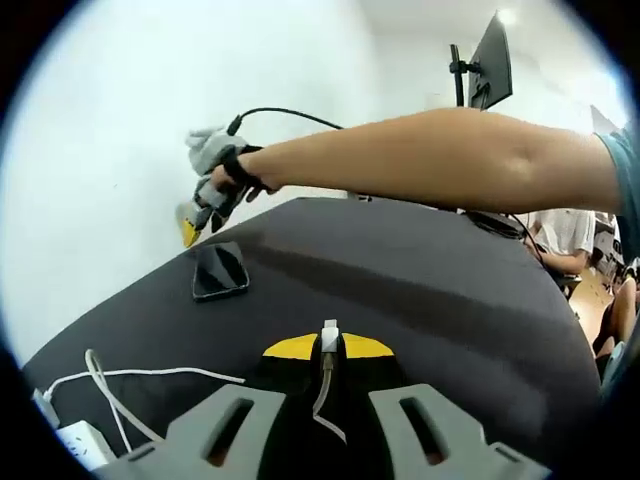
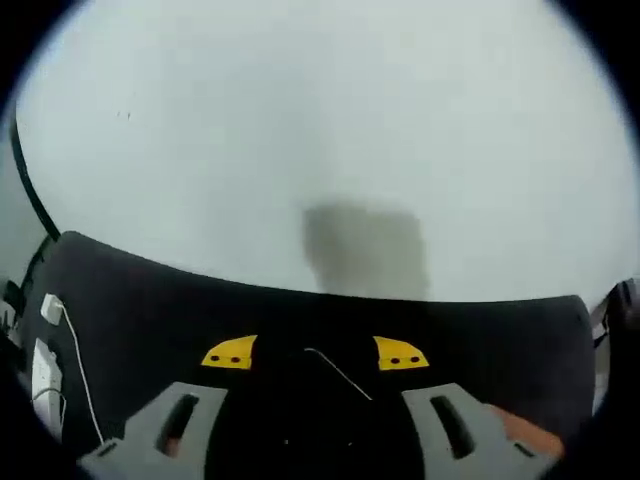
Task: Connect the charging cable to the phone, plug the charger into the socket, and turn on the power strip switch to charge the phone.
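Spreading across the left gripper view is a dark grey table [image 1: 420,290] set against a plain white wall [image 1: 110,120]. The left tongs [image 1: 328,345] are closed on the white plug [image 1: 329,335] of the cable [image 1: 322,395], which hangs back between the jaws. A black phone [image 1: 220,270] lies flat on the table's far left part, well apart from the plug. Just beyond it, over the table's far edge, the right tongs [image 1: 196,215] hang from a hand [image 1: 232,172] on a bare arm [image 1: 440,160] reaching in from the right. White cable loops across the near left of the table toward a white power strip [image 1: 82,442] at the bottom left corner. A monitor [image 1: 490,62] on a stand rises behind the arm, and a seated person [image 1: 562,235] shows at far right.

The right gripper view faces the same white wall [image 2: 320,130], with a soft grey shadow [image 2: 365,250] on it above the table's edge [image 2: 300,300]. The right tongs [image 2: 315,354] stand apart, empty. A white charger [image 2: 50,308] and the strip [image 2: 42,375] lie at the left, a cable [image 2: 80,375] trailing from the charger.
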Demonstrator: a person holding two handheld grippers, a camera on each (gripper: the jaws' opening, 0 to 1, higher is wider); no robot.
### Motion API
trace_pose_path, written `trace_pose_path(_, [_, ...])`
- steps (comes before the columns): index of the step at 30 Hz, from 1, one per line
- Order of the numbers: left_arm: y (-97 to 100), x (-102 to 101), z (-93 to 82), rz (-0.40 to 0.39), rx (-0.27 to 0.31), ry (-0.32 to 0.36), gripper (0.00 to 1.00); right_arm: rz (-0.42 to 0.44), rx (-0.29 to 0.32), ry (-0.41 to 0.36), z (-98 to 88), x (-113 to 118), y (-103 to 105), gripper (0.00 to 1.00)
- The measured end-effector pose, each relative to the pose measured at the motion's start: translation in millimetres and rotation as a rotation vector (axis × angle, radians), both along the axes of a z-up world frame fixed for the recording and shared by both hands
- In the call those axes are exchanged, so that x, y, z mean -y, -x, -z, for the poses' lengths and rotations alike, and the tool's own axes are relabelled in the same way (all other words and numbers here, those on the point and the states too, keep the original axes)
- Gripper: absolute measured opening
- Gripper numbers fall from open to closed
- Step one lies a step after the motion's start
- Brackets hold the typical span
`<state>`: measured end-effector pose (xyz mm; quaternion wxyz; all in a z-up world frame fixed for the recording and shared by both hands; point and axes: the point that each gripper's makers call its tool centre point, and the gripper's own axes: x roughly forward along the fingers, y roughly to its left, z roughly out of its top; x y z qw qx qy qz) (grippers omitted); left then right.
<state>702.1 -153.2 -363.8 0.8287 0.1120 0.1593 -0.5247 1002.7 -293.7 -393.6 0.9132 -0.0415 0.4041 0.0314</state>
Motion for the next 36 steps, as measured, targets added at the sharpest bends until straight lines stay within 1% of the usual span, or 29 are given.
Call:
trace_pose_path(1, [-0.5, -0.3, -0.7, -0.002, 0.001, 0.004, 0.05, 0.0, -0.019, 0.041, 3.4, 2.9, -1.0, 0.36])
trace_pose_path(2, [-0.4, -0.5, -1.1, -0.002, 0.001, 0.006, 0.05, -0.001, -0.031, 0.064, 6.5, 5.4, -1.2, 0.34])
trace_pose_path(3, [0.0, -0.5, -2.0, -0.001, 0.004, 0.005, 0.05, -0.005, -0.062, 0.078, 11.6, 6.5, 1.7, 0.32])
trace_pose_path(4, [0.0, -0.5, -2.6, -0.001, 0.006, 0.006, 0.05, -0.008, -0.061, 0.058, 16.8, 4.0, 1.4, 0.32])
trace_pose_path(6, [1.0, -0.3, -3.6, 0.0, 0.005, 0.01, 0.05, 0.011, -0.115, -0.07, 24.2, -11.6, 11.9, 0.29])
trace_pose_path(7, [1.4, -0.2, -3.5, 0.001, 0.005, 0.01, 0.05, 0.006, -0.097, -0.031, 23.5, -5.4, 13.5, 0.3])
trace_pose_path(9, [1.6, -0.8, -2.9, 0.001, 0.006, 0.005, 0.05, 0.004, -0.096, -0.033, 22.4, -6.3, 15.5, 0.29])
trace_pose_path(10, [1.5, -1.0, -3.4, 0.002, 0.006, 0.007, 0.05, -0.004, -0.104, -0.029, 22.8, -6.6, 17.3, 0.29])
trace_pose_path(12, [0.9, -1.4, -4.3, -0.001, 0.007, 0.01, 0.05, -0.012, -0.125, -0.021, 23.3, -7.4, 14.7, 0.29])
trace_pose_path(14, [1.6, -1.9, -5.3, 0.0, 0.01, 0.012, 0.05, -0.033, -0.148, -0.014, 24.0, -10.1, 17.8, 0.29])
trace_pose_path(16, [0.5, -2.8, -6.0, -0.003, 0.011, 0.015, 0.05, -0.056, -0.17, -0.023, 24.5, -12.3, 22.9, 0.29])
trace_pose_path(17, [0.6, -2.9, -6.2, -0.003, 0.01, 0.016, 0.05, -0.092, -0.184, -0.024, 24.5, -16.7, 29.9, 0.29])
trace_pose_path(18, [0.6, -2.9, -6.2, -0.002, 0.011, 0.017, 0.05, -0.108, -0.199, -0.016, 24.6, -18.6, 35.4, 0.29])
trace_pose_path(19, [1.5, -2.6, -5.9, 0.0, 0.009, 0.015, 0.05, -0.123, -0.215, -0.007, 25.8, -23.2, 49.8, 0.29])
trace_pose_path(21, [4.3, -1.2, -5.4, 0.01, 0.007, 0.012, 0.05, -0.173, -0.244, 0.003, 26.1, -27.5, 62.0, 0.29])
trace_pose_path(25, [6.1, -1.2, -5.5, 0.023, 0.006, 0.005, 0.05, -0.246, -0.242, 0.026, 25.2, -33.2, 84.1, 0.28])
trace_pose_path(26, [6.5, -1.2, -5.7, 0.028, 0.006, 0.003, 0.05, -0.254, -0.246, 0.032, 26.1, -34.1, 95.2, 0.28])
trace_pose_path(28, [8.6, -0.8, -4.6, 0.041, -0.007, -0.002, 0.05, -0.292, -0.248, 0.039, 25.3, -36.5, 110.2, 0.28])
trace_pose_path(29, [10.2, -0.8, -3.7, 0.046, -0.009, -0.007, 0.05, -0.301, -0.25, 0.039, 25.2, -36.9, 116.1, 0.28])
trace_pose_path(31, [14.8, 0.3, -0.9, 0.069, -0.019, -0.025, 0.05, -0.314, -0.251, 0.037, 26.3, -40.2, 138.2, 0.28])
trace_pose_path(32, [18.6, 0.2, 1.3, 0.084, -0.038, -0.039, 0.05, -0.319, -0.246, 0.04, 26.3, -41.2, 145.1, 0.28])
trace_pose_path(33, [27.1, 1.9, 1.5, 0.132, -0.042, -0.051, 0.05, -0.319, -0.242, 0.044, 25.3, -39.2, 148.1, 0.28])
trace_pose_path(34, [31.1, 0.9, 2.1, 0.144, -0.046, -0.067, 0.05, -0.316, -0.243, 0.046, 25.3, -38.1, 151.9, 0.28])
trace_pose_path(35, [33.1, -0.7, 2.3, 0.148, -0.045, -0.087, 0.05, -0.316, -0.25, 0.047, 25.6, -37.7, 161.1, 0.28])
trace_pose_path(36, [37.2, -0.8, 0.3, 0.162, -0.054, -0.089, 0.05, -0.323, -0.254, 0.049, 26.0, -38.1, 167.6, 0.28])
